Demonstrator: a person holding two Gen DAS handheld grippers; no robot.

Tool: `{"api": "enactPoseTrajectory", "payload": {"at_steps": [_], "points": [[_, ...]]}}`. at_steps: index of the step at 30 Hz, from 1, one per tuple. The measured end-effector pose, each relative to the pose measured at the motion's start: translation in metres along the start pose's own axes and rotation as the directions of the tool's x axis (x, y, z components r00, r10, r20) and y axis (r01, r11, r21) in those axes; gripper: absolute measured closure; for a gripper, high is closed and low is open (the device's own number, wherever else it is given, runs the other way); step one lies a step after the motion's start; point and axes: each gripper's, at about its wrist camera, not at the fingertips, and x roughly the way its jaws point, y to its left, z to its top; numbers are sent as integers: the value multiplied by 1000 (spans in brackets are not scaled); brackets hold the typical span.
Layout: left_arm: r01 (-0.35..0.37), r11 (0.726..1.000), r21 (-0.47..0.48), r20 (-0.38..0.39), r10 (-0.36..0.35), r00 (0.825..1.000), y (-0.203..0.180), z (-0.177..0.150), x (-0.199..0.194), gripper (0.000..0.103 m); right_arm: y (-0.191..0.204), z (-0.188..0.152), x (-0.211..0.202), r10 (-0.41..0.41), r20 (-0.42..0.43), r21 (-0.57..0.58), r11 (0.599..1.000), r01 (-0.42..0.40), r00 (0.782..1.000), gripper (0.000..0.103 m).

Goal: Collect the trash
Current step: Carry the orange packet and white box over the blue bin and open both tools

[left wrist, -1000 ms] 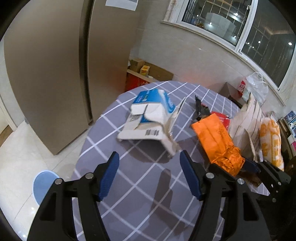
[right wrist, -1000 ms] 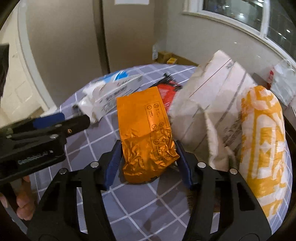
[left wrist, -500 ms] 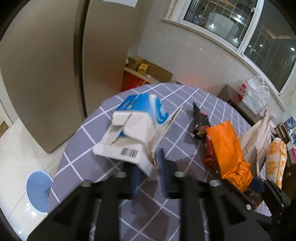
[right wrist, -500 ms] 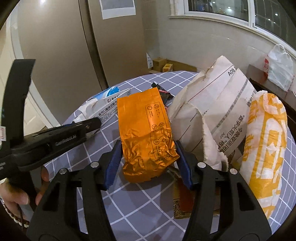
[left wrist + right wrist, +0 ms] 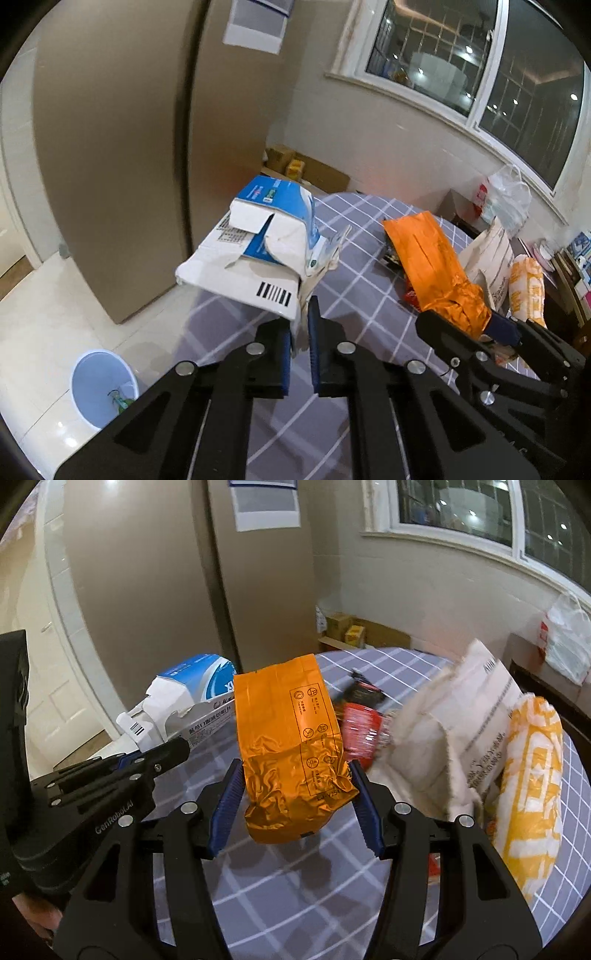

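Above the table [image 5: 369, 229]: left gripper [image 5: 300, 345] closing on box [image 5: 258, 254] edge, right gripper [image 5: 295, 805] clamping orange bag [image 5: 291, 746] at its crumpled end. Both probably light, crushable; bag looks slippery, so grip low.

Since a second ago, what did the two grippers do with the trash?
The left gripper was open and empty; its jaws are closing on the torn white-and-blue cardboard box, which has come up off the checked tablecloth. The right gripper has kept its hold on the crinkled orange foil bag and raised it.
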Motion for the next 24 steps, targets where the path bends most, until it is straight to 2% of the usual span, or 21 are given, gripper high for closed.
{"api": "enactPoseTrajectory", "payload": {"at_steps": [3, 11, 17, 24], "points": [[-5, 1000, -27, 15, 5, 1000, 19, -3, -20, 95, 24, 3, -9, 16, 11, -26, 1000, -16, 1000, 47], [-120, 989, -91, 64, 126, 990, 85, -4, -70, 95, 108, 7, -10, 78, 26, -109, 991, -75, 997, 47], [-235, 961, -148, 97, 251, 963, 147, -14, -106, 95, 179, 8, 1, 144, 15, -177, 974, -139, 989, 47], [-322, 916, -241, 72, 348, 935, 226, -33, -125, 95, 253, 3, 33, 229, -46, -235, 944, -233, 972, 47]]}}
